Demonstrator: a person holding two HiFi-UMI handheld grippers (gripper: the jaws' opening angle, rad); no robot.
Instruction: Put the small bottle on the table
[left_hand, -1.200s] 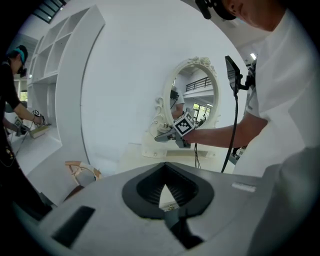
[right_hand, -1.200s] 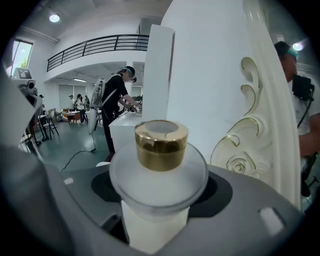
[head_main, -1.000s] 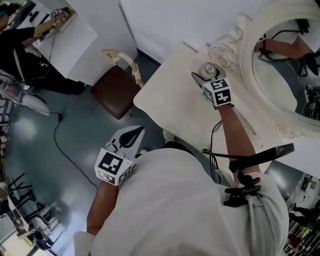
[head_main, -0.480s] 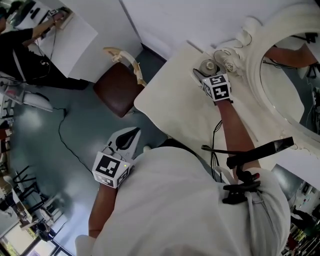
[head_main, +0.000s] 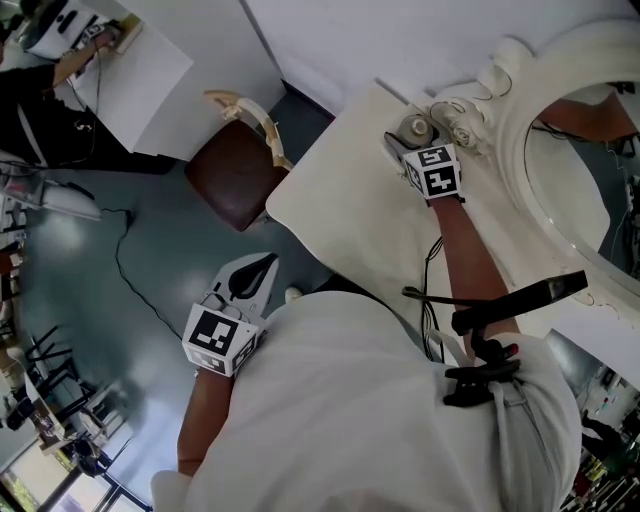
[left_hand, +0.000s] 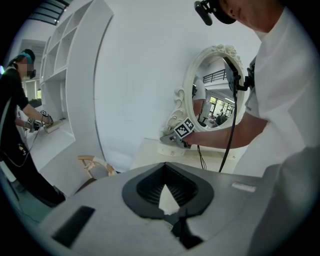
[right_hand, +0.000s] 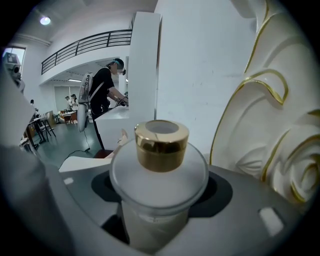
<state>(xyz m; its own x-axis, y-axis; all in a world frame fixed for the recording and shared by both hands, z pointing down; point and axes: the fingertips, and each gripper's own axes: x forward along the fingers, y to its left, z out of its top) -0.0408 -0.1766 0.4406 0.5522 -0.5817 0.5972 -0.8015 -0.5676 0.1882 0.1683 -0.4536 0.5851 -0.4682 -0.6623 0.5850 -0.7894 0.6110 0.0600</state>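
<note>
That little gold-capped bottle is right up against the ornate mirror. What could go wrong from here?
1. The small bottle, gripped by the right gripper, is close beside the carved mirror frame; a sideways move could knock it.
2. If released tilted or above the table, it might topple.

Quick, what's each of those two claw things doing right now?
Left gripper: closed, holding nothing.
Right gripper: closed on the small bottle with the gold cap.
</note>
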